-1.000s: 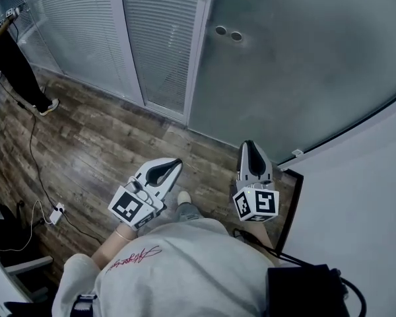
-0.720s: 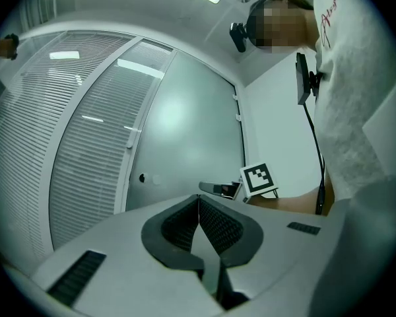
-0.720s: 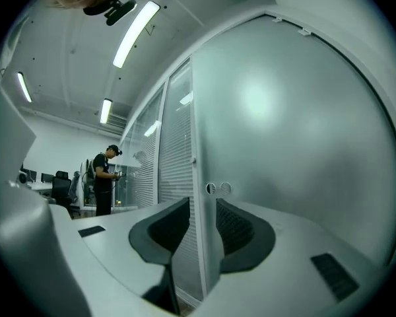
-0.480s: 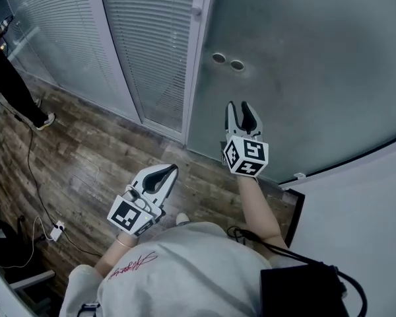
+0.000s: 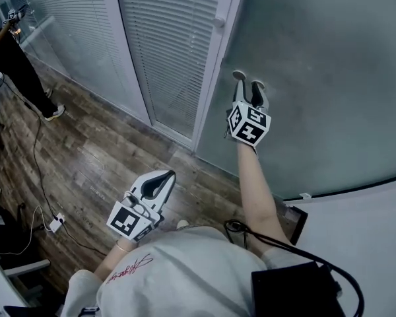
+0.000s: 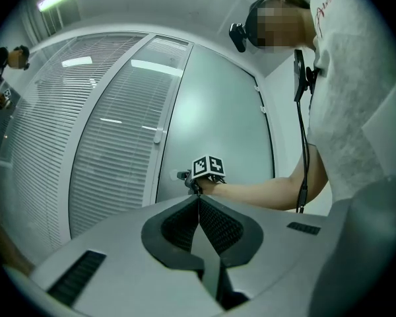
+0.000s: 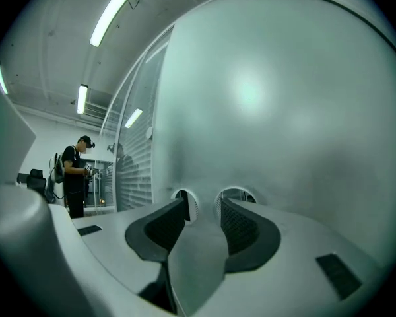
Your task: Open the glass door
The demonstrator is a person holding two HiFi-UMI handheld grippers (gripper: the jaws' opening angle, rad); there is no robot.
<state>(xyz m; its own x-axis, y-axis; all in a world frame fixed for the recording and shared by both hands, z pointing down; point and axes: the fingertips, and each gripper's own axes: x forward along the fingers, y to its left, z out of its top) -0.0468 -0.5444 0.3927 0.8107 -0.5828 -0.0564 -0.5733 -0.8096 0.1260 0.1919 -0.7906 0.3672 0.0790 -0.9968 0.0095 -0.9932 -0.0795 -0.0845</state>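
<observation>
The frosted glass door (image 5: pixel 317 78) fills the upper right of the head view. Two round metal discs (image 7: pixel 237 195) are set in it side by side. My right gripper (image 5: pixel 249 88) reaches level to the door, its fingertips right at the discs. Its jaws are opening, and the right gripper view shows a clear gap with nothing pressed between the pads (image 7: pixel 173 224). My left gripper (image 5: pixel 162 176) hangs back low over the wooden floor. It is shut, with its pads meeting on nothing (image 6: pixel 198 200). The left gripper view shows the right gripper's marker cube (image 6: pixel 208 166) against the door.
Glass panels with white blinds (image 5: pixel 171 45) stand left of the door, past a white frame post (image 5: pixel 218 65). A person in black (image 5: pixel 6 51) stands far left. A cable and power strip (image 5: pixel 55 224) lie on the floor. A white wall (image 5: pixel 363 243) and black bag (image 5: pixel 297 289) are at lower right.
My right gripper has travelled from near my body up to the door's round discs, and its jaws have gone from shut to parted. The left gripper stays shut and has shifted a little.
</observation>
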